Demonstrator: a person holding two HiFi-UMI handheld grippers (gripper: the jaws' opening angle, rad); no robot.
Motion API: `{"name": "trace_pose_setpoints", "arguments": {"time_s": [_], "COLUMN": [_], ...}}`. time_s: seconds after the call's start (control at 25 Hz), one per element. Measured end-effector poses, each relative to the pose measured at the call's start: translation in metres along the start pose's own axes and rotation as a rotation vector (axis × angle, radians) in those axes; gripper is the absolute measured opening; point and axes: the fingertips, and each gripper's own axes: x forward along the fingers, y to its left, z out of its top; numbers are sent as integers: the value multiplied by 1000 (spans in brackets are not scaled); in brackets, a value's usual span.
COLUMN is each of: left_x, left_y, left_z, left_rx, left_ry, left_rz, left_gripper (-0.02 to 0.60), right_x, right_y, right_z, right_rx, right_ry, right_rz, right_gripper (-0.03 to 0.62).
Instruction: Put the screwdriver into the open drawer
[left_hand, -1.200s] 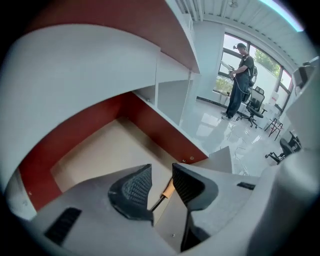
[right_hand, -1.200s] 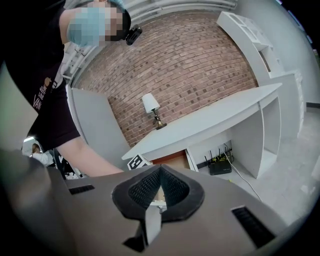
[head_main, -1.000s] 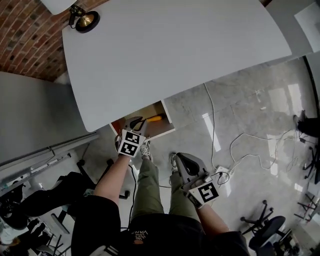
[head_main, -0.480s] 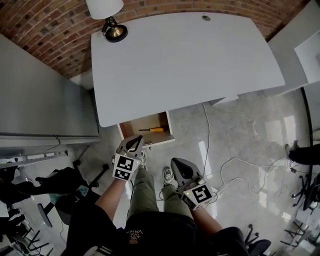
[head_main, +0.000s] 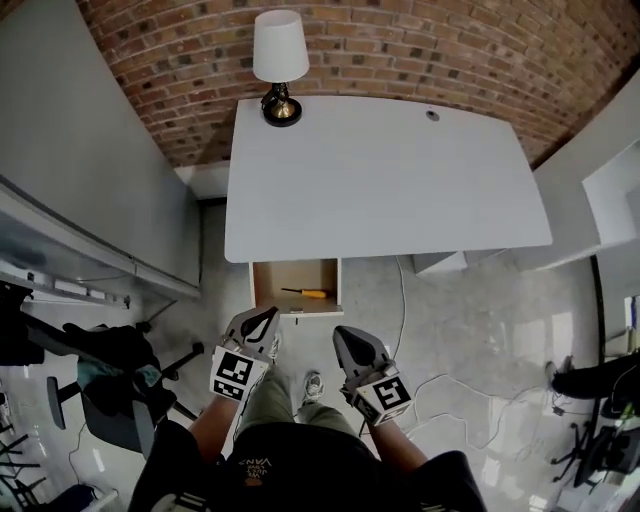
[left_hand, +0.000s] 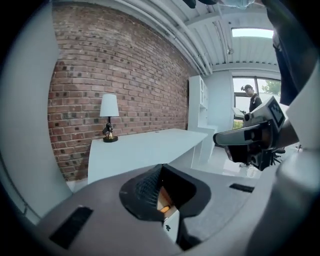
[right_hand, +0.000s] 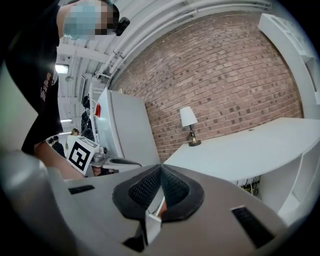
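Brick wall (head_main: 420, 50): runs across the top of the head view, behind the desk.
Desk (head_main: 390, 180): a broad white top fills the middle of the frame, its near edge facing the person.
Person: olive trousers (head_main: 268, 400) and a black top show at the bottom centre, with one arm reaching up on each side.
Drawer (head_main: 259, 290): pulled open below the desk's near edge, left of centre, its wooden inside in plain sight.
Lamp (head_main: 279, 60): white shade on a dark, brassy base, standing at the desk's far left corner against the wall.
Left gripper (head_main: 262, 320): raised at lower centre-left, just below the drawer's front in the picture. Its jaws have just been closing. In its own view the dark ribbed pads (left_hand: 145, 189) meet at the tip, clenched on nothing.
Right gripper (head_main: 343, 335): beside the left one at lower centre. Its pads (right_hand: 145, 189) are also pressed together at the tip and grasp nothing.
Marker cubes: one black-and-white cube sits on the back of each gripper, nearer the person.
Screwdriver (head_main: 306, 293): lies flat inside the open drawer, toward its front right, yellow handle to the right and dark shaft to the left. It is clear of both sets of fingers, above them in the frame and nearer the left gripper's tips.
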Motion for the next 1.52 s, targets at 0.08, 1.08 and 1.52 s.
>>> {"name": "trace_pose_setpoints", "arguments": {"time_s": [0.08, 1.08, 1.52], "left_x": [-19, -140, -140], "left_y": [-3, -37, -49], "left_z": [11, 83, 82], "left_rx": [-3, -25, -37], "left_ry": [-5, -162, -150], "left_rz": [12, 172, 170], "left_gripper": [8, 8, 8], "right_x": [-2, -58, -70], "right_y": [9, 62, 51], "right_z": [11, 59, 54], "right_rx": [-9, -110, -113], "right_ry": [-2, -35, 2], "right_rz": [16, 108, 78], "right_gripper": [-3, -3, -3]}}
